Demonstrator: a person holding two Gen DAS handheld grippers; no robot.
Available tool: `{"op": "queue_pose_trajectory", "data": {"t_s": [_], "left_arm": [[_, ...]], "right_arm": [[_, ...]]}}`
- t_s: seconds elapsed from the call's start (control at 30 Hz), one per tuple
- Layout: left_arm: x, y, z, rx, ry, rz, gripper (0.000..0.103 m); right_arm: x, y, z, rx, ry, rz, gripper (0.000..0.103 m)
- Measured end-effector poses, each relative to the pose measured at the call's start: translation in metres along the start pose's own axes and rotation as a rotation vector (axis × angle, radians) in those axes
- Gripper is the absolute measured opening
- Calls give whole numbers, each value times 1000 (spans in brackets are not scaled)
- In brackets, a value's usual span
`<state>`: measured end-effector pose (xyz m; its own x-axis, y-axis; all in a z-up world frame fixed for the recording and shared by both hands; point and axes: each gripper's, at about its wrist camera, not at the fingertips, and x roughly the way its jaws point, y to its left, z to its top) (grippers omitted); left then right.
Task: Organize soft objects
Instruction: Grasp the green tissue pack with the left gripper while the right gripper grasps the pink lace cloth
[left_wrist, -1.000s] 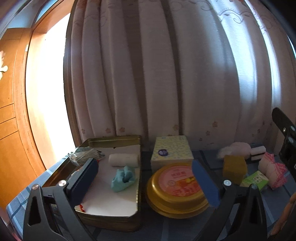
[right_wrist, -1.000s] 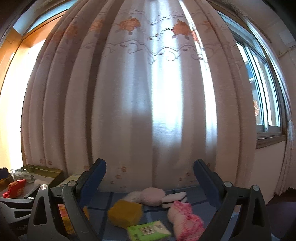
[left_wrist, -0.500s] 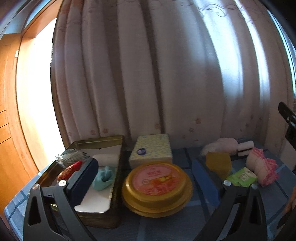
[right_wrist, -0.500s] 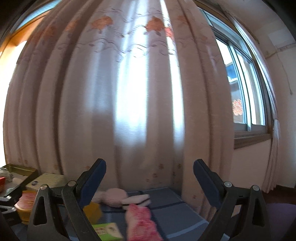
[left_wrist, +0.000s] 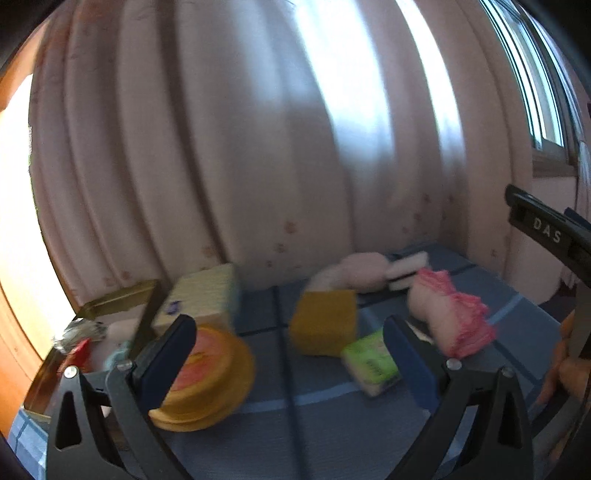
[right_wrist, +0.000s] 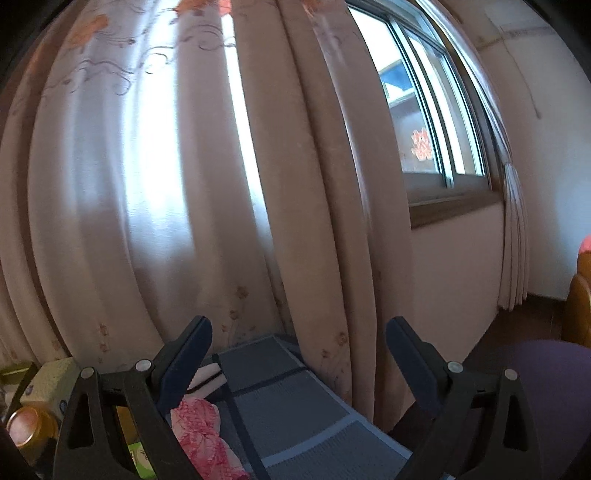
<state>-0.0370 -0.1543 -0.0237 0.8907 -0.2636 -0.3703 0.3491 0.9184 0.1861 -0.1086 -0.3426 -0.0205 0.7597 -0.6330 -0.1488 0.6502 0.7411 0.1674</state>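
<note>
My left gripper (left_wrist: 291, 354) is open and empty above the blue checked cloth. Ahead of it lie a yellow sponge (left_wrist: 325, 321), a green tissue pack (left_wrist: 369, 362), a pink-and-white rolled cloth (left_wrist: 450, 317), a pale pink puff (left_wrist: 362, 271) and a white-and-black sponge (left_wrist: 408, 269). The open gold tin (left_wrist: 110, 299) at the left holds a red item (left_wrist: 77, 354) and pale soft pieces. My right gripper (right_wrist: 299, 362) is open and empty, facing the curtain; the pink cloth (right_wrist: 199, 428) lies by its left finger.
A round yellow tin (left_wrist: 207, 373) and a pale tissue box (left_wrist: 203, 295) stand beside the gold tin. The curtain (left_wrist: 258, 147) hangs along the table's far edge. A window (right_wrist: 424, 110) and a purple seat (right_wrist: 535, 369) are to the right. A hand (left_wrist: 569, 369) holds the right gripper's frame.
Both views have swung to the right. The left view has left the gold tin and now centres on the yellow sponge and pink cloth. The right view now faces the window side.
</note>
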Motion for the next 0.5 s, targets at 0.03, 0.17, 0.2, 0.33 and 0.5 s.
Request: {"op": "queue_pose_trajectory", "data": {"t_s": [0.03,0.17,0.2,0.33,0.5], "left_arm": [[6,-7,2,5,26,-15,101],[27,-28,9,-13,118,-51,95],[31,-30,9,-28,140,-62,94],[52,-36,7,-115,263,-119,88],[74,-48,2,-184,384,-159,81]], "right_arm": [[1,0,0,2,8,0,97],[1,2,0,-4,19,13,97],[0,2,0,-4,17,17,97],[2,-1,-1,13,32,27,97],[6,-11,-1,65,61,30,97]]}}
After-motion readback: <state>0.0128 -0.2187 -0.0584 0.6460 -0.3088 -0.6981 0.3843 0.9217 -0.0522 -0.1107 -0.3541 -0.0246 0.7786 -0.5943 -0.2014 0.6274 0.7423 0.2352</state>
